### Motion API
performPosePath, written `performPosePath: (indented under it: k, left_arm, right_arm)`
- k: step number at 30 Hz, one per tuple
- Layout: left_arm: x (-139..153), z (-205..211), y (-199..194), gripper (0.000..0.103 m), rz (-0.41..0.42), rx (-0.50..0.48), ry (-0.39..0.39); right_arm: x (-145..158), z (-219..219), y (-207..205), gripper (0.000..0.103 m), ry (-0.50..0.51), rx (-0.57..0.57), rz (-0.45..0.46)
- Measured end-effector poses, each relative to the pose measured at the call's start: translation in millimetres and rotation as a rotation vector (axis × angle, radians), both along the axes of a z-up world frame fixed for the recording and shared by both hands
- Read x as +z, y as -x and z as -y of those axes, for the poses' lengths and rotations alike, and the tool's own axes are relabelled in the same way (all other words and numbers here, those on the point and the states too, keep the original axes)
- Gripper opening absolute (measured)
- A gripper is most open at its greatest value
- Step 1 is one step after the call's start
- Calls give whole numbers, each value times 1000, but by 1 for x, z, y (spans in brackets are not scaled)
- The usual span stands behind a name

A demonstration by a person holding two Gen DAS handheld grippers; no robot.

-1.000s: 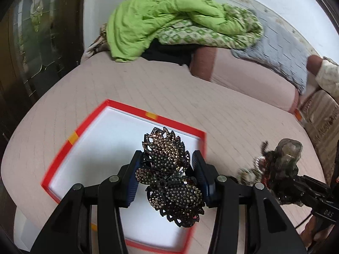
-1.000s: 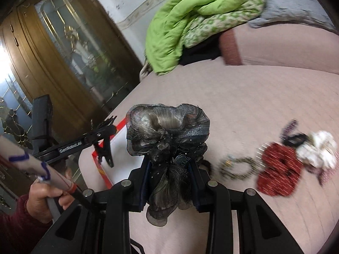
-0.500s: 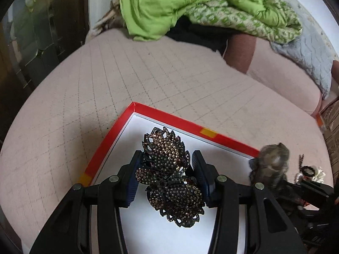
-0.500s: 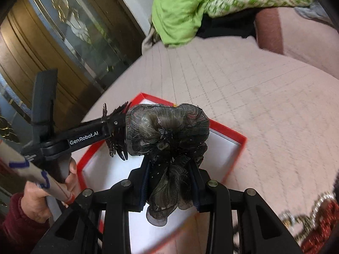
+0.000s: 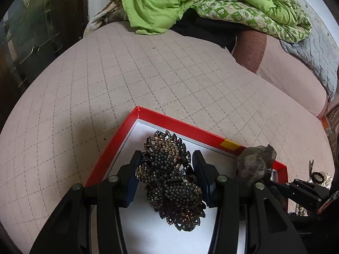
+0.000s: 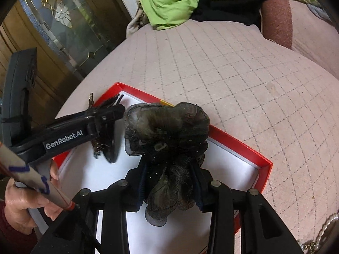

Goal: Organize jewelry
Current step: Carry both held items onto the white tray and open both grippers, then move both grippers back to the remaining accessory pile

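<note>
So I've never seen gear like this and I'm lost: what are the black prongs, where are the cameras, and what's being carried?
No robot here: a person holds a handheld gripper in each hand, and each has a wide-angle camera looking along its two black fingers. In the left camera's picture, the left gripper is shut on a dark rhinestone leaf-shaped hair clip. In the right camera's picture, the right gripper has a dark grey gauzy fabric hair bow between its fingers, and its jaws are opening. Both hang over a red-rimmed shallow box with a white floor, lying on a pale pink quilted bed cover. Behind lies a bright green crumpled blanket. The person's hand shows at the lower left.
</note>
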State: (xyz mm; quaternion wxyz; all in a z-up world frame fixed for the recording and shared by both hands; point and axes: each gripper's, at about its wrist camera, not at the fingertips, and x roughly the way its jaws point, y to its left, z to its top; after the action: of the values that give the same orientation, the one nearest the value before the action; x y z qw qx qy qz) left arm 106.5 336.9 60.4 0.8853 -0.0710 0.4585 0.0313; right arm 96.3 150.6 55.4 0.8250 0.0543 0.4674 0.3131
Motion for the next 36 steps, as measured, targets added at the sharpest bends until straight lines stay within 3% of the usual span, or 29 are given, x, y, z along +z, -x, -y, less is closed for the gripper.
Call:
performPosePath:
  k: [5,7,9,12,20,21,24,29,36]
  left_arm:
    - [1,-2,-1,53,8,-12,14]
    - [6,-4,1,59,22,-8,33]
    - [11,-5,3,62,36,-1,46]
    - [19,-3,13,63,55,1,54]
    - [32,6,59,68,139,1,-34]
    - [31,8,62,73,138,-8,-45]
    - [22,18,64,74,94,-24,-95]
    - [12,35,75,74,55,-16,-70]
    - [19,70,98,74,79,4,-31]
  right_arm:
    - [-1,-5,-2,50,11,1,11]
    - [1,-1,-2,64,1,-2,12]
    - [5,3,0,68,-18,-6,16]
    - [14,10,7,68,-53,-5,28]
    - [38,42,42,68,-118,-20,63]
    - [39,48,47,68,-124,-21,64]
    - [42,67,66,68,-141,-39,67]
    - [46,99,94,68,-152,-64,74]
    - [51,175,120,68,-175,-165,99]
